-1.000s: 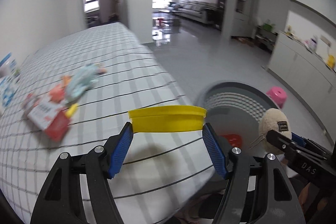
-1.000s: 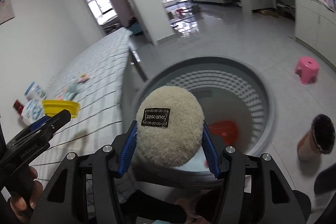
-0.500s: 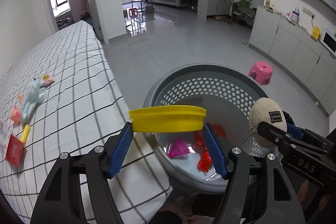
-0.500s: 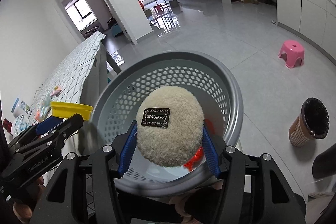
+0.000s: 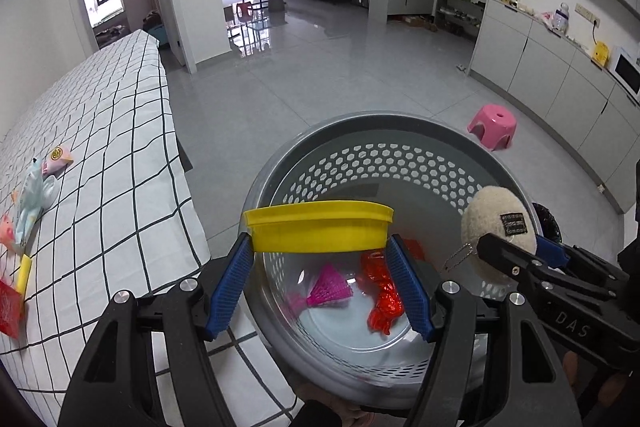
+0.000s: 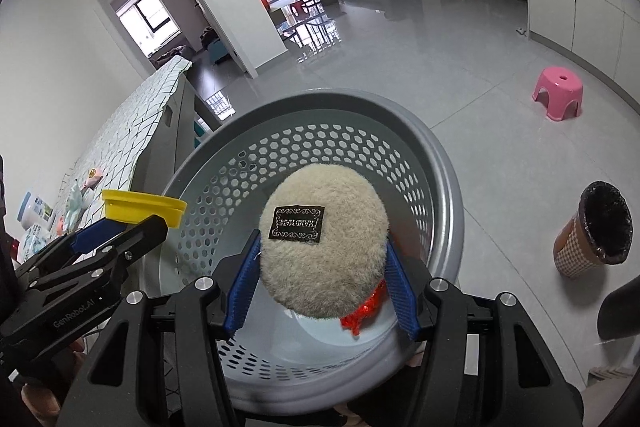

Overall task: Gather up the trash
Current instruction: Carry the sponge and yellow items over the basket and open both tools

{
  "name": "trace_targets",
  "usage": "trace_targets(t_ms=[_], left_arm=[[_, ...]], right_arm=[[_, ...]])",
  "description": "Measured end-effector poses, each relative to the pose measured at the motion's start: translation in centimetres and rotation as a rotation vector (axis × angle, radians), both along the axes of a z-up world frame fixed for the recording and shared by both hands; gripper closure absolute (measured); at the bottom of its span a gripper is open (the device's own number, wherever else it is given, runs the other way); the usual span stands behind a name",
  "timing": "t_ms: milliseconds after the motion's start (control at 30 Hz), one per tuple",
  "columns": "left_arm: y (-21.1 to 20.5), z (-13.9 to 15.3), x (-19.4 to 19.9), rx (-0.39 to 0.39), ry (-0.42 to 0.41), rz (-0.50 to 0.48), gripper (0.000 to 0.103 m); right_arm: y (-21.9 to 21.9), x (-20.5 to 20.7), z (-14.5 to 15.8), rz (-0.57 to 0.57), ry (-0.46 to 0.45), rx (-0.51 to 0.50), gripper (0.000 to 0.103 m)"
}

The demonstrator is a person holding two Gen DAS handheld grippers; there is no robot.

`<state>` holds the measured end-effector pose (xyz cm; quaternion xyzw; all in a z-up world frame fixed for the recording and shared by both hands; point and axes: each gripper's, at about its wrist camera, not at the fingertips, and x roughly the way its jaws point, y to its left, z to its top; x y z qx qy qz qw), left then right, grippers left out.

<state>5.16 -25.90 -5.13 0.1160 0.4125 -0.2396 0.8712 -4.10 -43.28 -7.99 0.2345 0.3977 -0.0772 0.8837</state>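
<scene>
My left gripper (image 5: pixel 320 259) is shut on a yellow plastic bowl (image 5: pixel 318 227), held over the left part of a grey perforated basket (image 5: pixel 380 131). Inside the basket lie a red crumpled wrapper (image 5: pixel 382 291) and a pink fan-shaped piece (image 5: pixel 328 287). My right gripper (image 6: pixel 322 269) is shut on a round beige plush puff (image 6: pixel 324 247) with a black label, hanging over the middle of the basket (image 6: pixel 440 195). In the right wrist view the yellow bowl (image 6: pixel 144 211) and left gripper (image 6: pixel 132 227) show at the left; the plush puff (image 5: pixel 496 223) appears at the right of the left wrist view.
A table with a checked cloth (image 5: pixel 100 167) stands left of the basket, with several wrappers and a pale blue toy (image 5: pixel 32 199) on it. A pink stool (image 5: pixel 492 125) and a brown bin with a black liner (image 6: pixel 596 231) stand on the grey floor. White cabinets (image 5: pixel 560 79) line the right wall.
Both grippers swung right from the table to over the basket and dipped a little. Their hold on the bowl and the puff is the same.
</scene>
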Motion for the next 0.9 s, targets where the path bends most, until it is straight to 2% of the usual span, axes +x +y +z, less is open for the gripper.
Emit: trace_targets(t_ms=[267,300,333,367,433,900], left_arm=[[0.5,-0.2,0.4,-0.002,0.008,0.017,0.034],[0.6,-0.1,0.4,-0.004,0.009,0.021,0.032],[0.7,-0.1,0.3,-0.006,0.007,0.026,0.025],[0.9,0.1,0.3,-0.011,0.001,0.033,0.022],[1.2,0.3,0.3,-0.012,-0.007,0.037,0.022],[2.1,1.1,-0.3,-0.023,-0.016,0.049,0.022]], right_arm=[[-0.2,-0.1,-0.1,-0.003,-0.006,-0.001,0.046],[-0.1,0.0,-0.1,-0.004,-0.007,-0.001,0.045],[-0.1,-0.1,0.0,-0.007,-0.010,-0.001,0.043],[-0.1,-0.3,0.2,-0.011,-0.018,-0.002,0.037],[-0.1,-0.5,0.5,-0.017,-0.032,-0.005,0.033],[0.4,-1.3,1.5,-0.020,-0.047,-0.010,0.033]])
